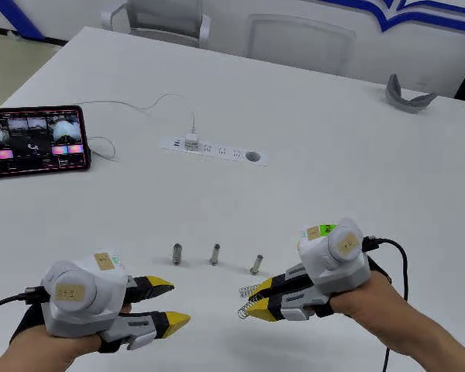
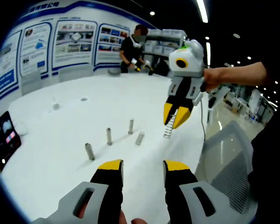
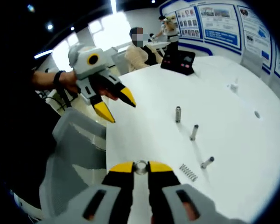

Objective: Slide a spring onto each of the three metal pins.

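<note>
Head view: right gripper (image 1: 253,301) pinches a spring (image 1: 242,311); left gripper (image 1: 169,301) gapes wide, empty. Nearest bare pin (image 1: 256,264) stands at the spring's twelve o'clock; centre its bore over the pin before sliding.

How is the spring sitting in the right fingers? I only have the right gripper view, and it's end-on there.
Observer: In the left gripper view, the spring sticks out past the tips of the right gripper, held by one end.
Operator: Where's that gripper's cable?
Observer: In the head view, the black cable loops out behind the right gripper, on the side away from the pins.
</note>
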The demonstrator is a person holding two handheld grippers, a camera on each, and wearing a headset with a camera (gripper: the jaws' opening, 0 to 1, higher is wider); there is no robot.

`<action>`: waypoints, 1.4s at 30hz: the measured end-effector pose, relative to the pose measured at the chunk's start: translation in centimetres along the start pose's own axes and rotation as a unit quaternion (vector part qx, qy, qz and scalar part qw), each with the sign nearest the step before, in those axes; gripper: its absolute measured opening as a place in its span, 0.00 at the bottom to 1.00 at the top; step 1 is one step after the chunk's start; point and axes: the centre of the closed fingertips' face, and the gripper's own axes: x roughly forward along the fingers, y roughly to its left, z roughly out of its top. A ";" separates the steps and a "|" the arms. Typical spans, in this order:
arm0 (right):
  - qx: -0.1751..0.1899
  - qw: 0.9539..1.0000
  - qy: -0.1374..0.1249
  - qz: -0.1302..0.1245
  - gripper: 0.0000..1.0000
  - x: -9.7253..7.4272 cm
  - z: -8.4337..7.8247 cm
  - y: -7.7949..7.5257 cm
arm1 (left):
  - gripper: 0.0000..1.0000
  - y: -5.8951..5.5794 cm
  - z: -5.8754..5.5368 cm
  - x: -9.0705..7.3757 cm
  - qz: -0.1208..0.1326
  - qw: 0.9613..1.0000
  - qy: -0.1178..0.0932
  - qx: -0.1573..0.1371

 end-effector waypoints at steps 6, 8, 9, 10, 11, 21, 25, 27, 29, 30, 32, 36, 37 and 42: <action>0.000 1.000 0.006 -0.008 0.12 0.0 0.1 -1.1 | 0.39 1.5 -0.3 -0.7 0.028 0.999 -0.005 -0.018; 0.002 1.000 0.007 -0.012 0.12 0.0 0.1 -1.5 | 0.41 2.0 -0.4 -0.9 0.038 0.999 -0.006 -0.025; 0.003 1.000 0.008 -0.013 0.12 0.0 0.2 -1.7 | 0.42 2.1 -0.4 -1.0 0.042 0.999 -0.006 -0.027; 0.003 1.000 0.009 -0.013 0.12 0.0 0.2 -1.9 | 0.42 2.4 -0.5 -1.1 0.044 0.999 -0.007 -0.030; 0.002 1.000 0.009 -0.014 0.12 0.0 0.2 -2.1 | 0.43 2.5 -0.5 -1.1 0.048 0.998 -0.008 -0.032; -0.001 1.000 0.016 -0.019 0.12 0.4 1.0 -3.9 | 0.49 4.1 -0.8 -2.0 0.079 0.995 -0.012 -0.053; -0.004 1.000 0.018 -0.022 0.12 0.6 1.4 -4.6 | 0.52 4.6 -0.8 -2.5 0.091 0.994 -0.018 -0.059; -0.008 0.999 0.022 -0.023 0.12 0.8 1.7 -5.0 | 0.56 5.0 -1.1 -2.7 0.102 0.993 -0.015 -0.065; -0.013 0.999 0.023 -0.024 0.12 0.9 2.0 -5.3 | 0.59 5.3 -1.3 -2.9 0.105 0.992 -0.012 -0.069; -0.014 0.999 0.024 -0.023 0.12 1.0 2.2 -5.4 | 0.59 5.4 -1.4 -3.1 0.108 0.992 -0.013 -0.071; -0.018 0.999 0.027 -0.024 0.12 1.3 2.5 -5.8 | 0.60 5.7 -1.6 -3.3 0.113 0.991 -0.011 -0.072; -0.023 0.999 0.034 -0.029 0.12 1.7 2.7 -6.7 | 0.62 6.2 -1.9 -3.8 0.121 0.989 -0.011 -0.079; -0.025 0.999 0.036 -0.030 0.12 1.8 2.7 -6.9 | 0.63 6.3 -2.0 -4.0 0.124 0.989 -0.011 -0.082; -0.029 0.998 0.047 -0.031 0.12 2.4 2.8 -7.7 | 0.66 6.7 -2.4 -4.6 0.135 0.987 -0.011 -0.088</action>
